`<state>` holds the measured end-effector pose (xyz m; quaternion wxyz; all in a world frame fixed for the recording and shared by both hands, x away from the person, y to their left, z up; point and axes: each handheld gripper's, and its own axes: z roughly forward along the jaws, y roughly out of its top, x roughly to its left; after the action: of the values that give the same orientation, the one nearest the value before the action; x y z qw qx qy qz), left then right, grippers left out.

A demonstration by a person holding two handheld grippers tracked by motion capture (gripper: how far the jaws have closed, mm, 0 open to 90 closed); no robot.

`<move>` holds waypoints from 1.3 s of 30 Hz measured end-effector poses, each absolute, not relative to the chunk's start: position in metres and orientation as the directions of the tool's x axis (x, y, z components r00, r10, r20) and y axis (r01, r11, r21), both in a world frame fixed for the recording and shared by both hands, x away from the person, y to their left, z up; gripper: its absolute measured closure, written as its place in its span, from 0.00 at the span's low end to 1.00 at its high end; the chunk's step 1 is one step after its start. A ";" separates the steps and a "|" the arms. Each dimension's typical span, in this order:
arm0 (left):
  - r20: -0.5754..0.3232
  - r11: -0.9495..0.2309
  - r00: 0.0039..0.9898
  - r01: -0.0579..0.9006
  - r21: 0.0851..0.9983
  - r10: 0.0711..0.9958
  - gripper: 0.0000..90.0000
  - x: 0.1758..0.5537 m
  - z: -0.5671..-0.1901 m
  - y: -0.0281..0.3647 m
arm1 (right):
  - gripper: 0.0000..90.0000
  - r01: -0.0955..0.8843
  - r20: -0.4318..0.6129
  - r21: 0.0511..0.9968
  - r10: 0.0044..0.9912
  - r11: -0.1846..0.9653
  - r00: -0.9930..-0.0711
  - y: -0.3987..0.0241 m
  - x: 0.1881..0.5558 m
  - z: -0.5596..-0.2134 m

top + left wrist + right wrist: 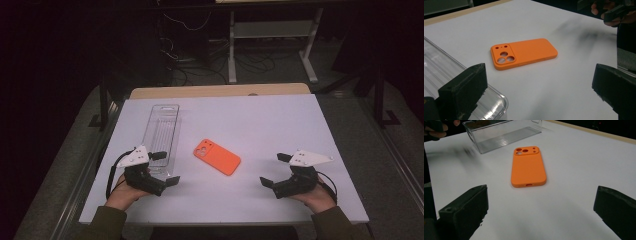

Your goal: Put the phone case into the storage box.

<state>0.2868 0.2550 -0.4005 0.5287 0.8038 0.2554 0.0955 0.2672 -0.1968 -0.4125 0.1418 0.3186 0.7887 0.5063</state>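
The orange silicone phone case (217,156) lies on the white tabletop (280,125) between the left gripper (166,167) and the right gripper (273,169); the fingers of both are spread and hold nothing.

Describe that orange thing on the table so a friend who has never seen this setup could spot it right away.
Start from the white table. Near its middle, between the two open grippers, lies an orange phone case, flat, back side up, with round camera holes at one end. It lies just right of the clear plastic tray, and its bright colour sets it apart.
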 end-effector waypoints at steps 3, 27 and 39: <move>-0.117 -0.312 0.851 0.311 0.898 0.511 0.00 0.287 -0.400 0.255 | 0.00 0.359 0.099 0.889 0.647 0.283 -0.756 -0.197 0.267 -0.413; -0.134 -0.322 0.847 0.336 0.885 0.515 0.00 0.304 -0.392 0.229 | 0.00 0.359 0.094 0.886 0.645 0.292 -0.758 -0.195 0.269 -0.413; -0.125 -0.326 0.828 0.348 0.879 0.547 0.00 0.326 -0.377 0.215 | 0.00 0.368 0.103 0.883 0.644 0.291 -0.758 -0.194 0.269 -0.414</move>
<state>0.3259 0.2152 -0.3768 0.5103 0.8083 0.2770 0.0974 0.2690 -0.1944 -0.4135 0.1377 0.3196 0.7916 0.5022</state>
